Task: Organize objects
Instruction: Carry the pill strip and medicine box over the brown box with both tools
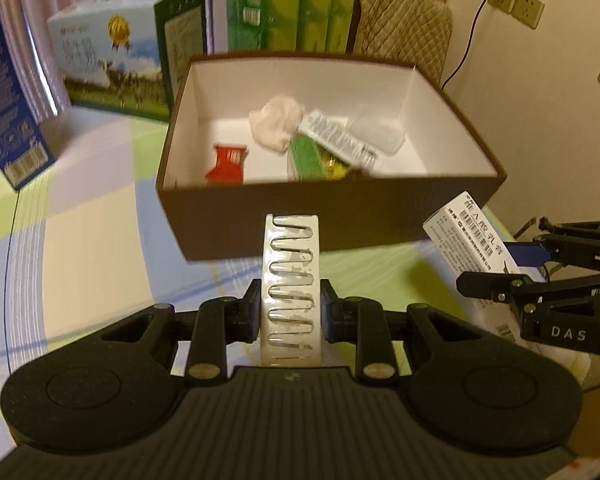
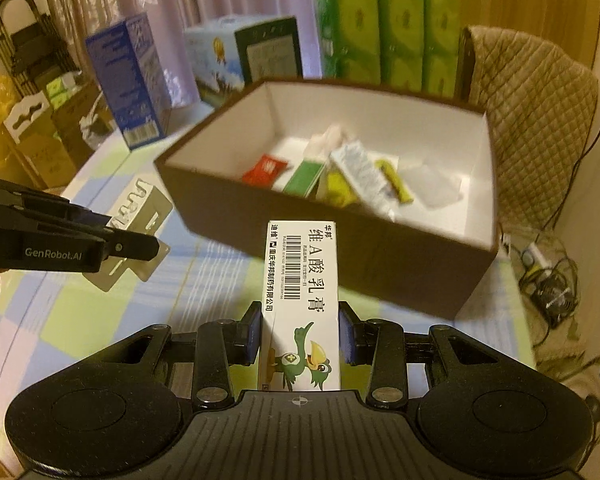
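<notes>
My left gripper [image 1: 290, 312] is shut on a silver blister strip [image 1: 291, 280] that stands upright just in front of the brown box [image 1: 300, 216]. The same strip [image 2: 136, 220] shows at the left of the right wrist view, in the left gripper [image 2: 140, 250]. My right gripper [image 2: 300, 338] is shut on a white medicine carton [image 2: 302, 300] printed with a green bird, held before the brown box [image 2: 340, 252]. That carton [image 1: 468, 236] and the right gripper [image 1: 500, 268] sit at the right of the left wrist view. Inside the box lie a red packet [image 1: 226, 162], a green pack [image 1: 306, 156], a white wad [image 1: 276, 122] and more.
The box rests on a checked cloth [image 1: 80, 240]. Behind it stand a blue carton [image 2: 130, 80], a milk carton [image 2: 244, 56] and green packs [image 2: 388, 36]. A quilted chair back [image 2: 536, 108] is at the right, cables [image 2: 548, 276] on the floor, bags [image 2: 28, 128] at far left.
</notes>
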### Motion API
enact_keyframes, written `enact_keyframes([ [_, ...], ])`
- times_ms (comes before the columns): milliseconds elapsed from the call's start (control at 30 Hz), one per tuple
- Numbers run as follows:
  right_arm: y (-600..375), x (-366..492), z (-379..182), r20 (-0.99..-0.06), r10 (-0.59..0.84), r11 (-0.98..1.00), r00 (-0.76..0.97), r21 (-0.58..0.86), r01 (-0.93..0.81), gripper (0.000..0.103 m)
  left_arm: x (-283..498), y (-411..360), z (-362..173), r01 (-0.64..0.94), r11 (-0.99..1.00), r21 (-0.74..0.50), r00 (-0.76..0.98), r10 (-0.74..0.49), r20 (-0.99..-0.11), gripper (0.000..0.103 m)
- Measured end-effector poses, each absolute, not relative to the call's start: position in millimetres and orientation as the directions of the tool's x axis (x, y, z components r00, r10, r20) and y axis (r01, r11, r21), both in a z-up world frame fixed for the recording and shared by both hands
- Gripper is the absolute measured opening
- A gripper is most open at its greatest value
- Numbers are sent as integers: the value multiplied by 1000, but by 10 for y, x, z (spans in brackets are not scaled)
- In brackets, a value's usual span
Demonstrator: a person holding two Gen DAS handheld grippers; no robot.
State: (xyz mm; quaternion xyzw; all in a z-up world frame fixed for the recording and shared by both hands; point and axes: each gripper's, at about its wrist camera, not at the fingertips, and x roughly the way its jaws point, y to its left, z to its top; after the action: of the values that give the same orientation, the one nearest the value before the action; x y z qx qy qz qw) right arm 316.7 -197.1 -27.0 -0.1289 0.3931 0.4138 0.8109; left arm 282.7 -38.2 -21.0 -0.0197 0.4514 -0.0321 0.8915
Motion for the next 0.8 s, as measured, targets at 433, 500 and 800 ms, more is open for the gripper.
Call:
enact_keyframes([
  [433,-1908,3806,98,-667,616,638,419,111,-762,35,3457,-379,130,19,999,-31,672,-36,-740,23],
  [500,-1898,3903,121,-661,618,640,425,110,-760,35,3534,-373,147,13,1000,-28,675,-30,-737,23],
  [800,-1858,4224,59,-669,612,646,422,115,-755,35,3861,-401,59,0,1000,-13,661,-9,-750,23],
])
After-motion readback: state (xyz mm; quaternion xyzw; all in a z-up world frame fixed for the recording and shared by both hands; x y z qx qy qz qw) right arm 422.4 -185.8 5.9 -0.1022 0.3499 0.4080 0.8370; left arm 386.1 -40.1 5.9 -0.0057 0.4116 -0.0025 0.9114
